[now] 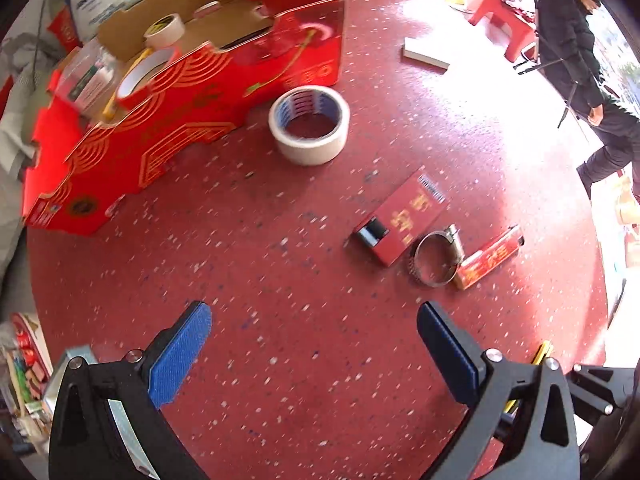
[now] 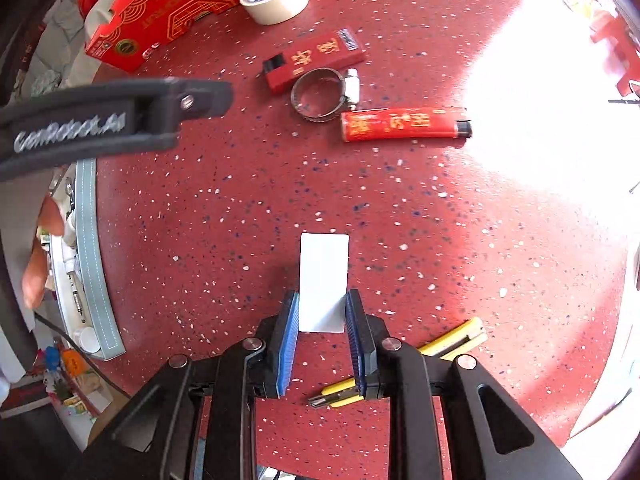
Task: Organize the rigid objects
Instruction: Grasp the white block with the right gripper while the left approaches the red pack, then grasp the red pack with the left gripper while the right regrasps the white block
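Note:
My right gripper (image 2: 323, 296) is shut on a flat white rectangular piece (image 2: 324, 264), held just above the red speckled table (image 2: 240, 220). Under its fingers lies a yellow utility knife (image 2: 452, 340). My left gripper (image 1: 314, 314) hangs open over bare table, with nothing between its blue pads. Ahead of it are a white tape roll (image 1: 309, 126), a small red pack (image 1: 402, 220), a metal hose clamp (image 1: 456, 236) and a red lighter (image 1: 490, 258). The red cardboard box (image 1: 180, 132) at the upper left holds other tape rolls.
A white block (image 1: 425, 54) lies at the table's far side. A person in dark clothes (image 1: 568, 40) stands beyond the table's right edge, near red chairs. The black body of the left gripper (image 2: 112, 120) crosses the left of the right wrist view.

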The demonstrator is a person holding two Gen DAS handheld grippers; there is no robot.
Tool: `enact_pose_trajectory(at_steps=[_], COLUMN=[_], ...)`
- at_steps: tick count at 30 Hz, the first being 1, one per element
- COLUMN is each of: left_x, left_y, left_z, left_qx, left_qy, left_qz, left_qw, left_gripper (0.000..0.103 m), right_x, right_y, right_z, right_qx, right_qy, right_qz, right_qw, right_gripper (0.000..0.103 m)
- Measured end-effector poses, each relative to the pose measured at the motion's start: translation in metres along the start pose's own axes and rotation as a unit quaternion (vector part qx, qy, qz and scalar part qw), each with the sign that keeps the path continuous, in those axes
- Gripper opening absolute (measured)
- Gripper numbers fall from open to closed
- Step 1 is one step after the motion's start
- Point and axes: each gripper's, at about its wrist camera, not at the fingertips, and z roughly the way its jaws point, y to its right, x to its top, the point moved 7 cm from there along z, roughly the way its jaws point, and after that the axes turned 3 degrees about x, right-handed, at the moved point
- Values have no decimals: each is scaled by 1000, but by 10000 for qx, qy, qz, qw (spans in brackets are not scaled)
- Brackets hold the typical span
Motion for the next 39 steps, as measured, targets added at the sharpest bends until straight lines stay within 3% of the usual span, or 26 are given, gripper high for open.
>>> enact_pose_trajectory(at_steps=[3,8,10,15,19,22,25,31,36,39], left_x=[31,55,53,18,-14,-11,10,36,44,16], left_y=[32,60,41,-34,-74,-78,-63,-65,-72,-50], left_z=[17,49,49,39,31,16,15,27,21,13], left_qx=[-189,-149,-100,281,315,132,214,13,15,34], left_qy=[-27,-345,-203,-305,-510,-241,-142,-242,-29,89], left_qz=[101,110,-183,-895,-1261,-1113,-705,-1435,-1376,-1429], left_qw=[9998,9992,9996,9951,9902,9934,9972,9894,9905,9897], left_gripper=[103,103,103,103,103,103,103,103,103,103], right_x=[-8,-20,-20,-24,-24,-21,-16,-5,0,2], right_y=[30,29,34,51,55,54,68,78,87,89], right_z=[-19,-34,-39,-51,-52,-45,-45,-41,-31,-30], right_qx=[41,195,256,351,354,215,27,-332,-444,-504], right_qy=[133,265,299,314,374,390,407,414,294,290], right_qz=[252,416,457,443,548,587,614,544,626,630], right_qw=[9996,9986,9982,9979,9972,9973,9973,9971,9966,9963], right_gripper=[25,25,25,25,25,25,25,25,25,25])
